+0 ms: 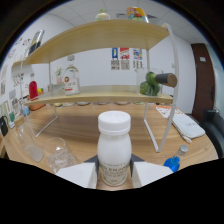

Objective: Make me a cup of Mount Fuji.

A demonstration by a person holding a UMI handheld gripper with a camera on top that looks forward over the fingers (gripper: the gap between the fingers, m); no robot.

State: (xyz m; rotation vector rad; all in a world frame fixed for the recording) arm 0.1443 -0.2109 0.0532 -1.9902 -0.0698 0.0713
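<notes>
Gripping a white bottle between both fingers of the tool, pads pressed against its lower body on either side, cap up and body upright. Sits right at the tool's mouth, label facing back toward the camera, text too small to read. Appears to be the milky ingredient for the drink, though that is a judgement from the task alone.

Ahead and to the left of the tool, a clear glass cup on the wooden tabletop, near the left finger; probably the vessel to fill. Beyond that, further left, another clear piece of glassware, shape hard to make out. To the right of the tool, just beside the right finger, a small blue item with a clear top. Further ahead, a two-tier shelf carrying a red bottle and a labelled jug.

Doing this step well: keep the squeeze firm but even, since a smooth plastic body likely slips if tilted fast. Hold upright while carrying. Cap looks still on, so no pouring yet. Bring over toward the cup on the left, low and slow, avoiding a knock against the glass rim. Set down beside the cup rather than touching.
</notes>
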